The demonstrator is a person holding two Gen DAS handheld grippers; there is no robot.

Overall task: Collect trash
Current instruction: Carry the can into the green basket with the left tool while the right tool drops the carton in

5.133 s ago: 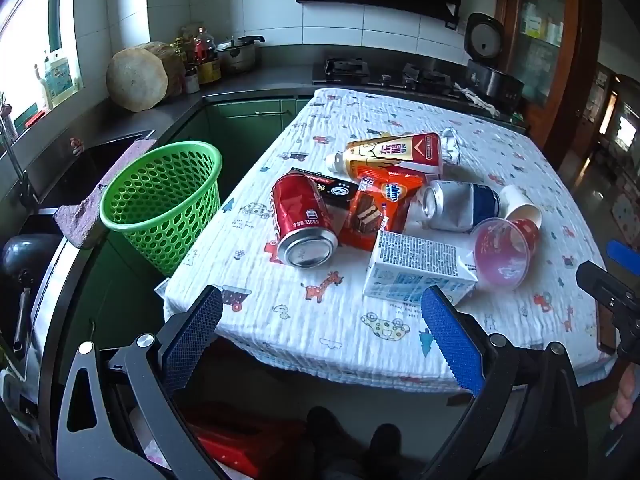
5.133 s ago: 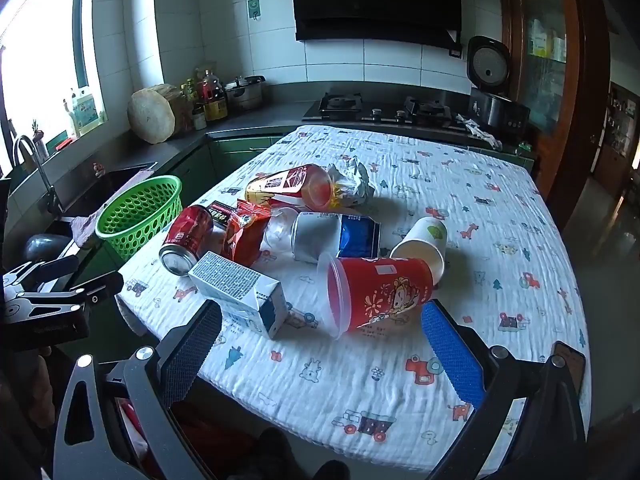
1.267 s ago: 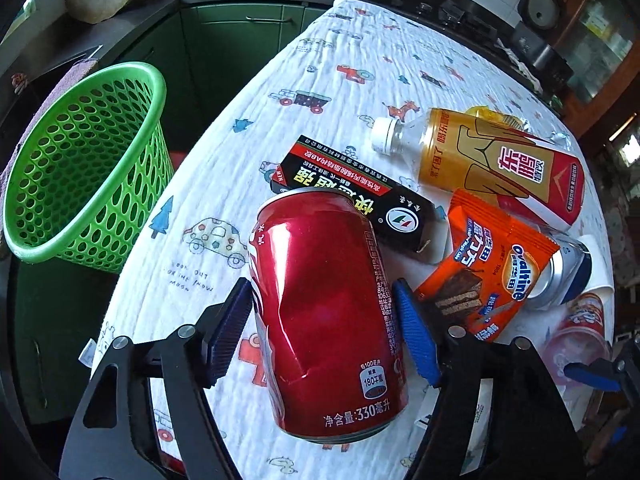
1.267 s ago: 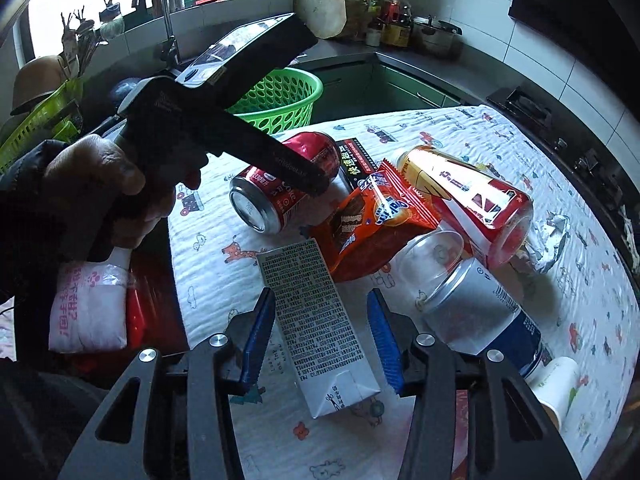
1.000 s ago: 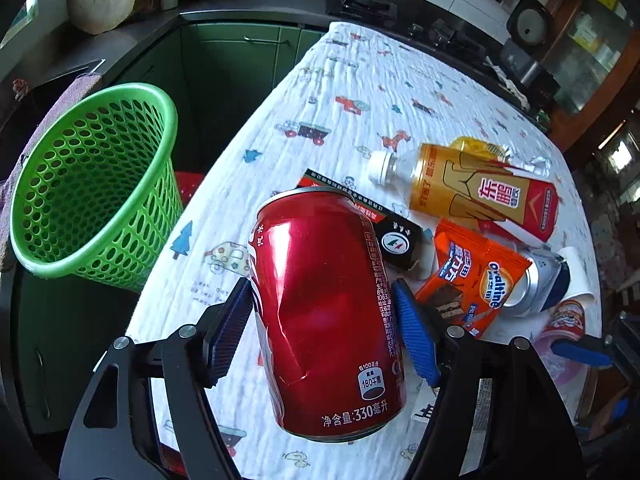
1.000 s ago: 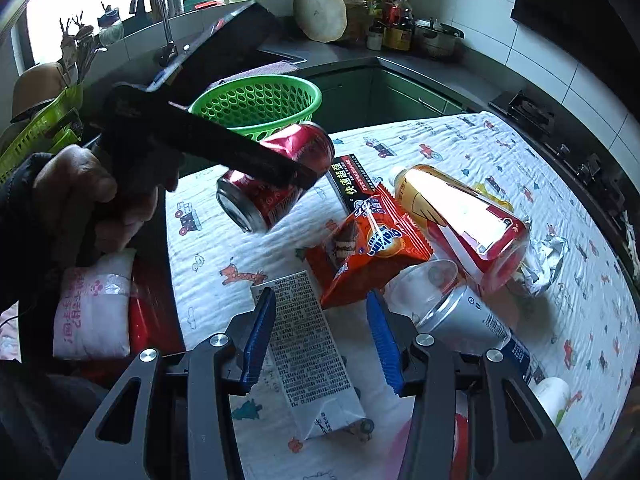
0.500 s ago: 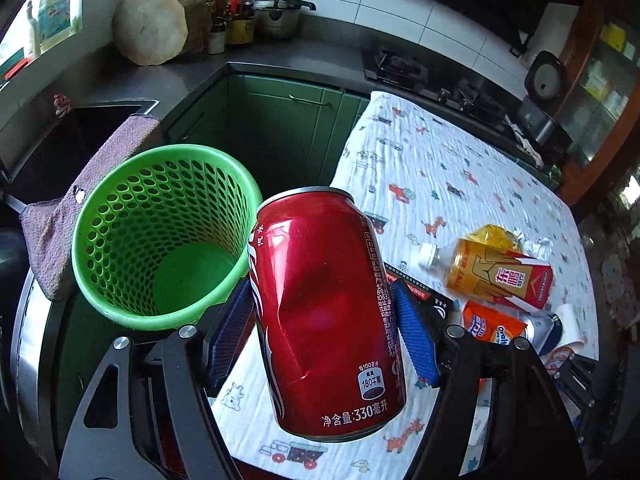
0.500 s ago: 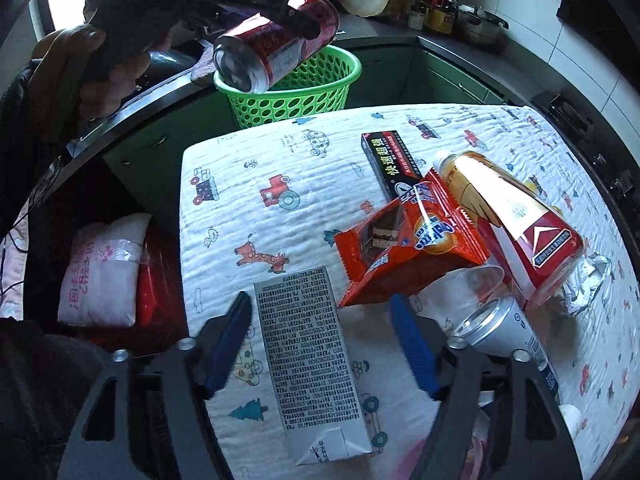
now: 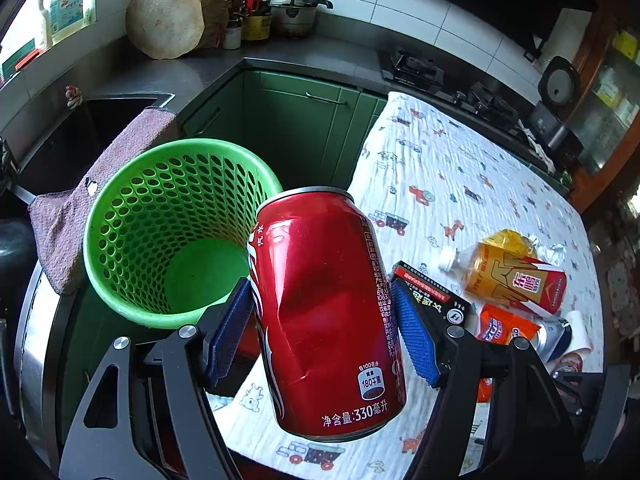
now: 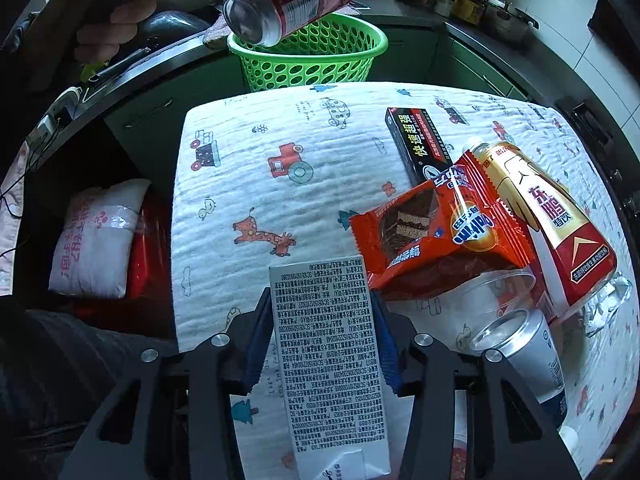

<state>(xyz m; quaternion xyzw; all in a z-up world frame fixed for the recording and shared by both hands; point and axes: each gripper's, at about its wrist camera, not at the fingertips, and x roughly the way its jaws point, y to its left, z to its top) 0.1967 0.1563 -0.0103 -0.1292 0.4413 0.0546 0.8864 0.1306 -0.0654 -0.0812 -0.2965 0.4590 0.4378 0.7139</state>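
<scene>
Left wrist | green basket [image 9: 120, 208] empty | left claw [image 9: 322, 332] clamps red can [image 9: 324, 312] | right claw [image 10: 322, 344] clamps carton [image 10: 326, 360]

The red can [image 9: 326, 312] hides part of the green basket's [image 9: 120, 204] rim and the black box's [image 9: 430, 294] near end. Beside the box, the silver can [image 10: 528, 354] is half covered by the orange wrapper [image 10: 436, 236]; the carton's [image 10: 328, 356] bottom is cut off.

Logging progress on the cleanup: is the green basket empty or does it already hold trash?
Empty: the green basket shows only its bare floor through the open top.
</scene>
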